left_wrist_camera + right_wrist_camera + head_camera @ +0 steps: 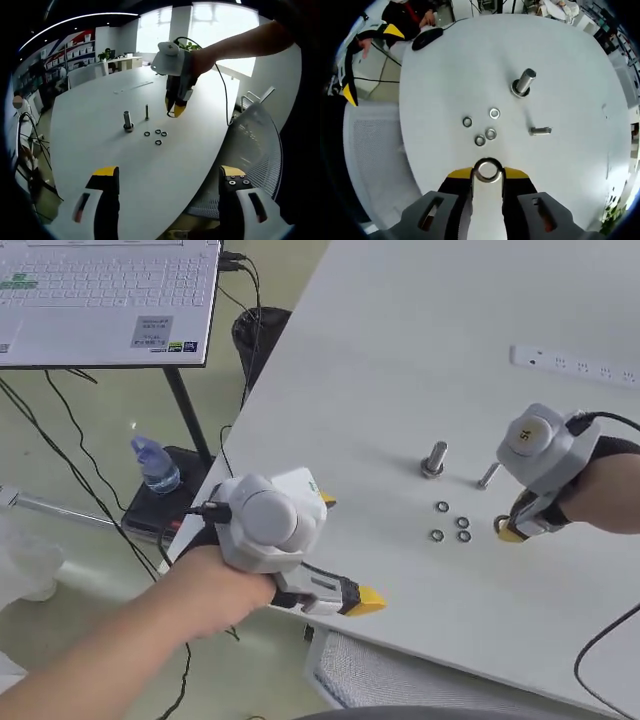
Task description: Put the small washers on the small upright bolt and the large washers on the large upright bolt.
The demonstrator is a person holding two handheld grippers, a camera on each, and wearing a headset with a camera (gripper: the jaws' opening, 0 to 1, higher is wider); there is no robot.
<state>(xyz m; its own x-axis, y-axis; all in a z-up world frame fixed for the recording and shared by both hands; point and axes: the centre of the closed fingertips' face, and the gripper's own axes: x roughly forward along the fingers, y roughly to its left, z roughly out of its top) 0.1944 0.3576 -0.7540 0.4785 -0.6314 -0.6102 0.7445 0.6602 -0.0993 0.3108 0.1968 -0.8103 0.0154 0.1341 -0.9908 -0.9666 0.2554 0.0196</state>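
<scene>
At lower centre, the right tool (488, 174) gripped a large washer (476, 170), while the left tool (169, 181) stood wide open.

White table with two bolts and loose washers

The pale table (400, 370) carries a large bolt (434, 459) standing upright on its wider base, and a small bolt (489, 476) stands just beside it. Four small washers (442, 506) lie flat in a loose cluster near the bolts, on the side toward the table's near edge, two of them close together. A white power strip (575, 367) lies well apart from these, toward the far side.
</scene>
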